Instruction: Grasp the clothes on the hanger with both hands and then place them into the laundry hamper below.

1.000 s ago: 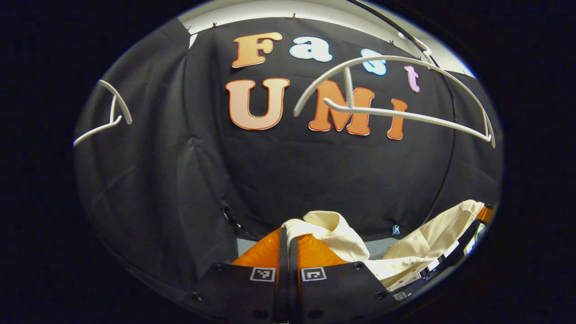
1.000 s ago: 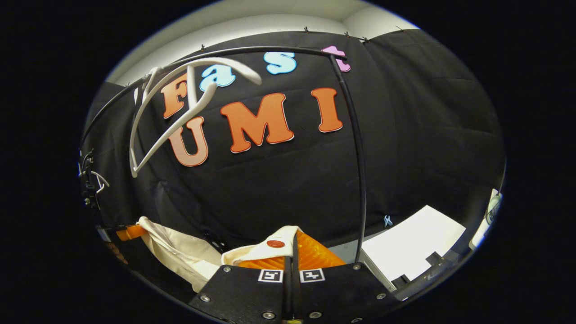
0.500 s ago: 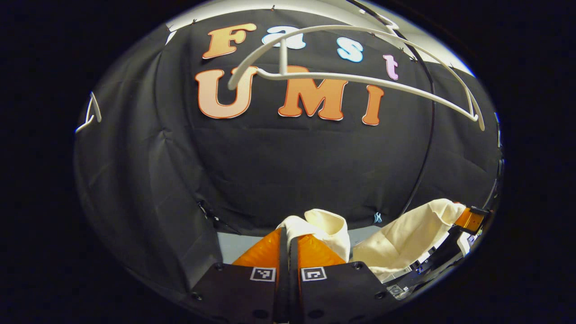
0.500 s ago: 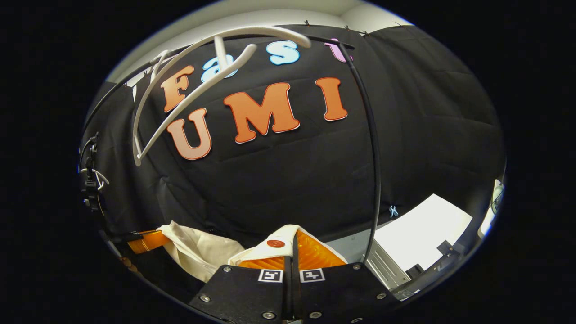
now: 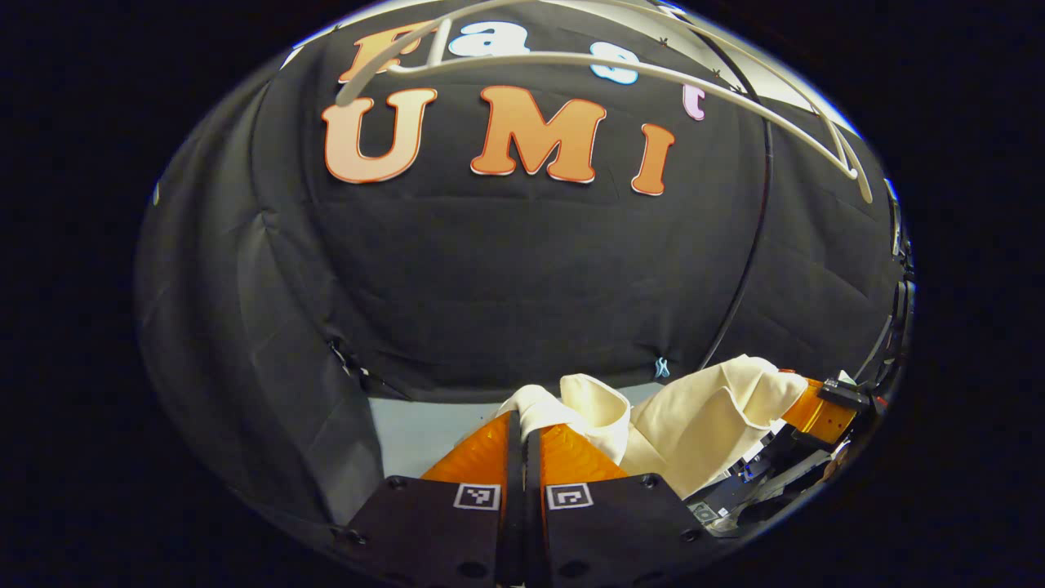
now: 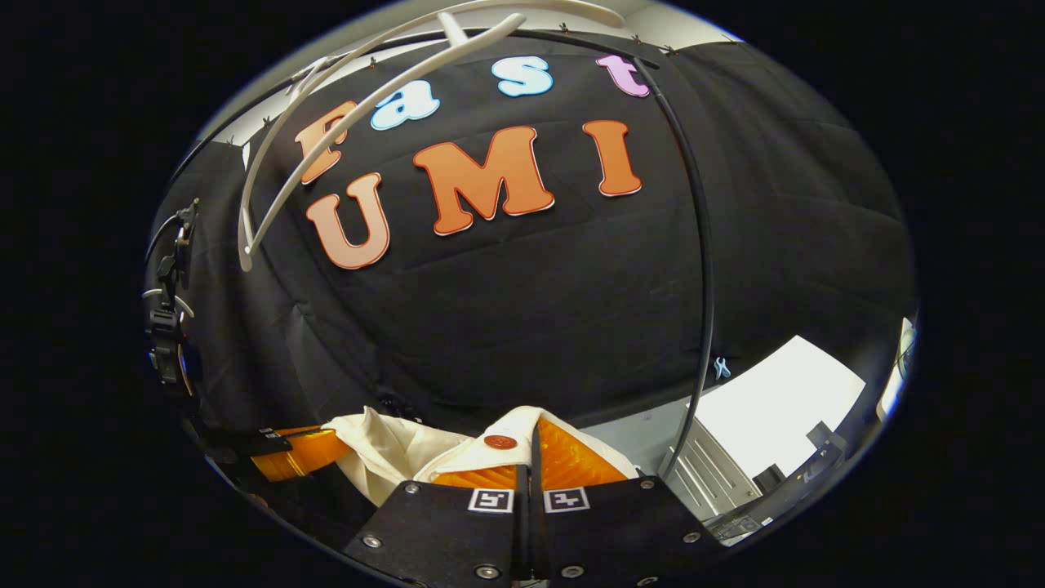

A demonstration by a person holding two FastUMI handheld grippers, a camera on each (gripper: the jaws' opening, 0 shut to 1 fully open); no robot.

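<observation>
The rail curves down on the right, and the bare hanger hangs high above both tools. The shirt, cream and limp, sags between the left gripper and right gripper, each with its jaws pinched closed on a fold of cloth. It looks light, soft and apt to drape or snag, so the held hems seem the right places. There is open room below the hanger; the hamper is out of sight.
</observation>
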